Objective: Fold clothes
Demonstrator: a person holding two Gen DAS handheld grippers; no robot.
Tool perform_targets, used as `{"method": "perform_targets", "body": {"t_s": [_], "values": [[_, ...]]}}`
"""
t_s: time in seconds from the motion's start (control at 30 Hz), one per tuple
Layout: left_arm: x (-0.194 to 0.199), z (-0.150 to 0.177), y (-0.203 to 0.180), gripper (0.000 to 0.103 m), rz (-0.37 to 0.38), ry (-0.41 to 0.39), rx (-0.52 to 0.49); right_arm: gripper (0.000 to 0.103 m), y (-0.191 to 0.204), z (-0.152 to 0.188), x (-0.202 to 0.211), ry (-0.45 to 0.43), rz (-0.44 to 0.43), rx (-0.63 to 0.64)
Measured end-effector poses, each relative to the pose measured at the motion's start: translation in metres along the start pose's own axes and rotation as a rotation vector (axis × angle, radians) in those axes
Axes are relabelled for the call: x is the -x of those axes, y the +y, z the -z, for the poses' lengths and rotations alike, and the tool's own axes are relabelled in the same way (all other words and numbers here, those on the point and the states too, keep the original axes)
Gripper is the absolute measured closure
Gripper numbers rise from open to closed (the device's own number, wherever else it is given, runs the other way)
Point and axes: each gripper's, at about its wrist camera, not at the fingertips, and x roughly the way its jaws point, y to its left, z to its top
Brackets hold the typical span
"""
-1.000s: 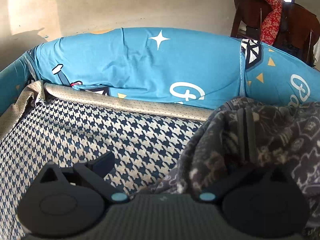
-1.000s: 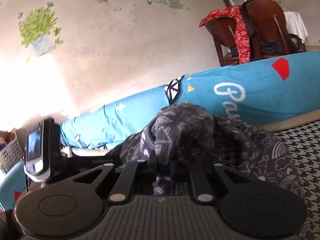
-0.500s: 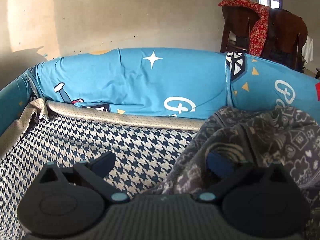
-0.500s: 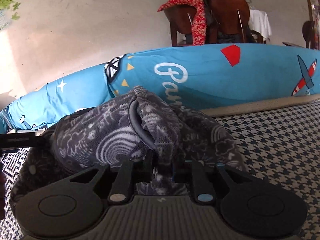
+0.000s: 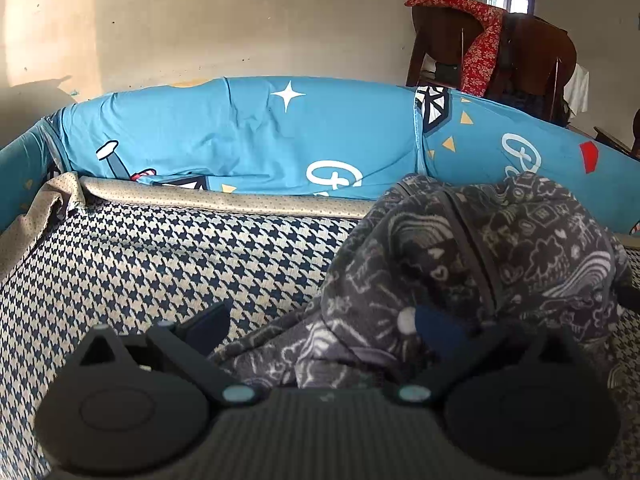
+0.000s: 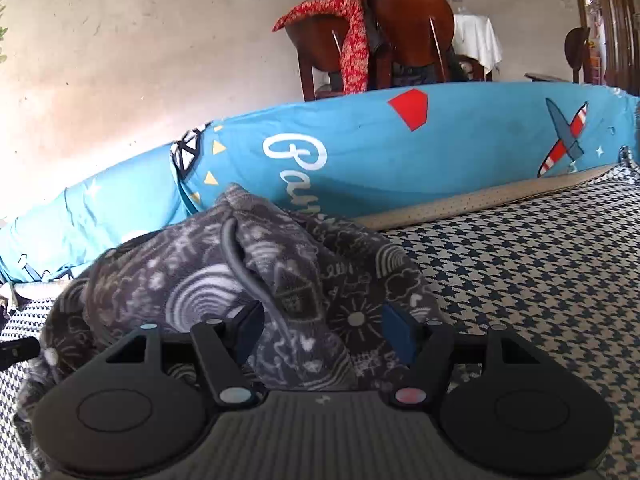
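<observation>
Garment: dark grey fleece garment with white doodle print (image 6: 248, 280), heaped on the houndstooth-patterned bed (image 5: 140, 264)
Right hand-held gripper (image 6: 324, 332): jaws opening, fleece between them, unpinched
Left hand-held gripper (image 5: 320, 328): jaws wide, fleece bunched by right finger

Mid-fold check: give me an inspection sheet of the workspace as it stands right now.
Surface: houndstooth cover, flat, beige border at the back.
Job's things: grey patterned garment, bunched in a heap.
Clutter: nothing seen.
Grippers: left gripper open, garment edge between its fingers; right gripper jaws opening, garment between them, pads clear of it.
Cables: nothing seen.
Surroundings: blue printed bolster along the back; wooden chairs with a red cloth draped over; cream wall.
</observation>
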Motion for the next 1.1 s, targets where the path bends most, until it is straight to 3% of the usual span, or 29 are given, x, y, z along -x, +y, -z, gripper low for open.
{"method": "perform_targets", "body": {"t_s": [0.33,0.87,1.1], "values": [[-0.002,0.017,0.000,0.000,0.003,0.066,-0.012,0.037,0.035,0.042,0.017,0.094,-0.159,0.070],[-0.015,0.023,-0.005,0.000,0.035,0.126,-0.023,0.036,0.088,0.089,0.003,0.215,-0.304,0.220],[-0.024,0.022,0.002,0.000,0.041,0.154,-0.001,0.031,0.112,0.108,-0.007,0.240,-0.352,0.319]]}}
